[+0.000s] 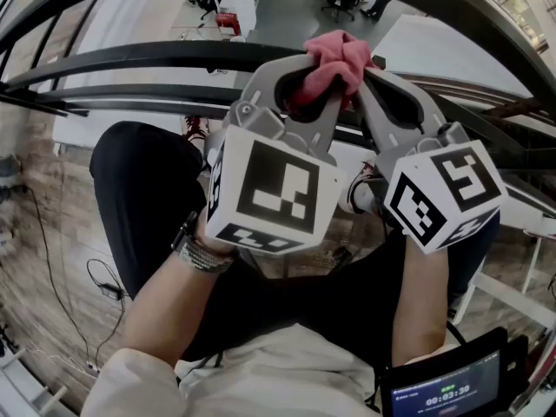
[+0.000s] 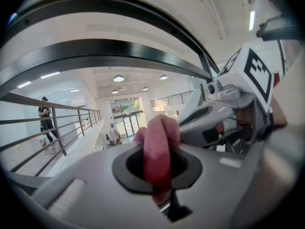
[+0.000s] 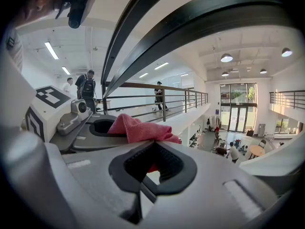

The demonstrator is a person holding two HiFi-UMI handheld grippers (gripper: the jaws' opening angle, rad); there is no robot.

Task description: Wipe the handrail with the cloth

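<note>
Cloth point(image 1: 340, 59) is pink, bunched, at 12 o'clock in the head view, pinched between the two tools and held up against the dark handrail point(image 1: 130, 56), which curves across from 9 to 3 o'clock; we can't tell whether fabric actually touches the rail.

Left gripper point(image 1: 304, 76) is clenched on it; in the left gripper view the cloth point(image 2: 159, 142) stands upright through the dark opening of the closed jaws, with the handrail point(image 2: 95, 49) arching overhead at 11 o'clock.

Right gripper point(image 1: 378, 76) comes in from 3 o'clock, tip to tip with the left one; in the right gripper view we see its jaws point(image 3: 152, 151) brought together, the cloth point(image 3: 138, 128) draped over their far end at 12 o'clock and some pink showing through the opening, so we read it as gripping an edge of the same cloth; handrail point(image 3: 190, 37) sweeps from 11 to 2 o'clock above.

Marker cubes sit low in the head view: left cube point(image 1: 265, 194) at 7 o'clock of the cloth, right cube point(image 1: 443, 194) at 5 o'clock.

Small screen point(image 1: 447, 389) at 5 o'clock of the head view, near the frame edge.
</note>
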